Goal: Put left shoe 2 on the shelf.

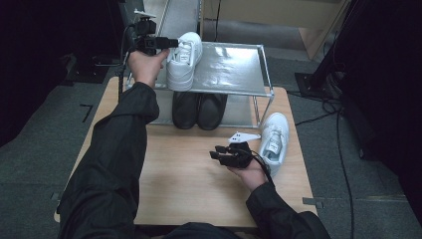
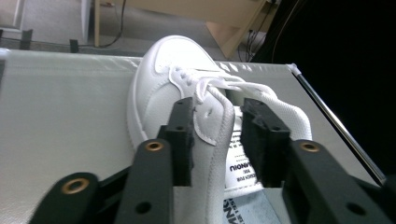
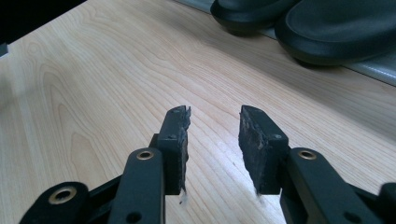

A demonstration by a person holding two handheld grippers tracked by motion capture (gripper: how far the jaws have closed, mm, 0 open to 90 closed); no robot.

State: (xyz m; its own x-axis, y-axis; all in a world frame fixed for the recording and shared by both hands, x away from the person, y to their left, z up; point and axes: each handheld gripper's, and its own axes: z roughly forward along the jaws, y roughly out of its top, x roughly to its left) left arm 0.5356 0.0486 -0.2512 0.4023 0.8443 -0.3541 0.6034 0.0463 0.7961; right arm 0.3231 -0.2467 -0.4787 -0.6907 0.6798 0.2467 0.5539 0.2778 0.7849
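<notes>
A white sneaker (image 1: 184, 62) stands on the silver top shelf (image 1: 234, 67) of a low shoe rack, toe pointing away. My left gripper (image 1: 169, 43) reaches it from the left. In the left gripper view the jaws of this gripper (image 2: 215, 135) stand open astride the sneaker's (image 2: 173, 79) heel collar, and the right pad is clear of it. A second white sneaker (image 1: 273, 139) lies on the wooden table (image 1: 189, 174) at the right. Just left of that sneaker my right gripper (image 1: 215, 152) hovers low over the table, and its jaws (image 3: 214, 140) are open with nothing between them.
A pair of black shoes (image 1: 199, 109) sits on the rack's lower shelf, seen close ahead in the right gripper view (image 3: 327, 28). The right half of the top shelf is bare. Cables run over the grey floor at the right (image 1: 323, 107).
</notes>
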